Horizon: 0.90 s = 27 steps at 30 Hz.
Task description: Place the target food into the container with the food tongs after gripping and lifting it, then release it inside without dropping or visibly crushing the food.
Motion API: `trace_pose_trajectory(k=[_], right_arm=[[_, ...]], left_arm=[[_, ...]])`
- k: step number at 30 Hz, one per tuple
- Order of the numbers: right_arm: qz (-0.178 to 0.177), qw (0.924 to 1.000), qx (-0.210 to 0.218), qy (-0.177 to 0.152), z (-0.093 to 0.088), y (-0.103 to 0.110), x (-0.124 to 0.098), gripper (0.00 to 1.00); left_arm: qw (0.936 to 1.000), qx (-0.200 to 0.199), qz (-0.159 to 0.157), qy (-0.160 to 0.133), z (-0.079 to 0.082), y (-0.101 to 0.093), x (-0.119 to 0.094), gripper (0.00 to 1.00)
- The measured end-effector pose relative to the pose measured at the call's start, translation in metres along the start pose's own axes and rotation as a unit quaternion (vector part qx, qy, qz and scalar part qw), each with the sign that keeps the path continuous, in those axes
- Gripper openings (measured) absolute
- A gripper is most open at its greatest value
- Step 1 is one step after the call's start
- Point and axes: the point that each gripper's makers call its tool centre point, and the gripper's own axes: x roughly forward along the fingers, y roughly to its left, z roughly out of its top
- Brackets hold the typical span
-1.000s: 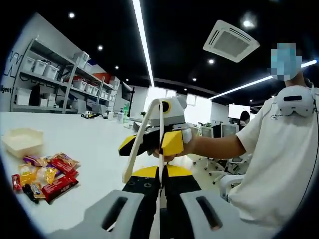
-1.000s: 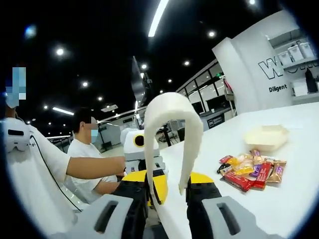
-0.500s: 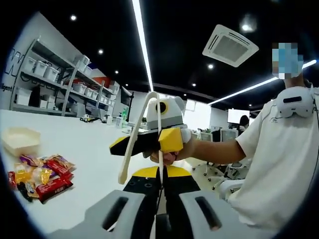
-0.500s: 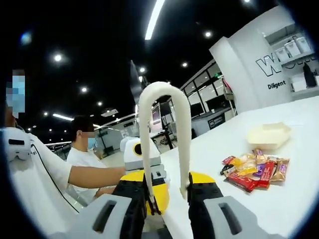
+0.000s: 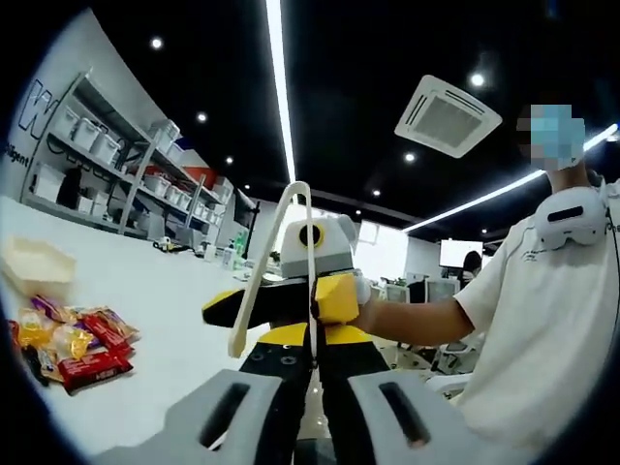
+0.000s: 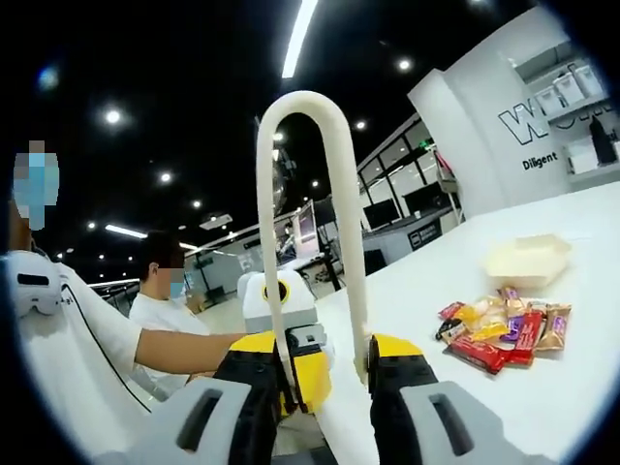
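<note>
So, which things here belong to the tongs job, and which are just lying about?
Job:
- food tongs, between the right tool jaws
- left tool
- snack packets
- pale container

Lying about:
- shelf bins
- seated person
- monitors

1. White tongs [image 6: 308,213] held upright between the right gripper's [image 6: 325,373] jaws, loop at top.
2. Left gripper [image 6: 279,320] beyond, in a person's hand.
3. Pile of wrapped snacks [image 6: 502,329] on white table [image 6: 581,378], right.
4. Pale container [image 6: 525,262] just behind pile.
</note>
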Motion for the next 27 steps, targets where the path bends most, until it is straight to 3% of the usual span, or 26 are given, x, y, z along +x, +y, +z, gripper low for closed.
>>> trace_pose_trajectory(k=[5, 9, 17, 20, 24, 27], right_arm=[[0.002, 1.0000, 0.000, 0.003, 0.000, 0.002, 0.000, 0.26], [-0.007, 0.9990, -0.037, 0.023, -0.009, 0.003, 0.000, 0.24], [-0.018, 0.9991, -0.026, 0.028, -0.010, -0.002, 0.000, 0.20], [-0.031, 0.9985, -0.032, 0.032, -0.012, -0.005, 0.001, 0.19], [-0.038, 0.9985, -0.028, 0.028, -0.010, -0.009, -0.001, 0.19], [-0.048, 0.9982, -0.026, 0.023, -0.007, -0.013, -0.003, 0.19]], left_arm=[[1.0000, 0.000, 0.000, 0.001, 0.000, 0.000, 0.001, 0.01], [0.9995, 0.021, 0.007, 0.024, -0.008, 0.003, 0.000, 0.01], [0.9984, 0.035, 0.025, 0.036, -0.010, 0.010, 0.000, 0.02], [0.9978, 0.002, 0.042, 0.051, -0.015, 0.015, -0.001, 0.03], [0.9973, 0.024, 0.043, 0.055, -0.016, 0.016, -0.001, 0.03], [0.9968, 0.019, 0.053, 0.057, -0.016, 0.020, -0.003, 0.04]])
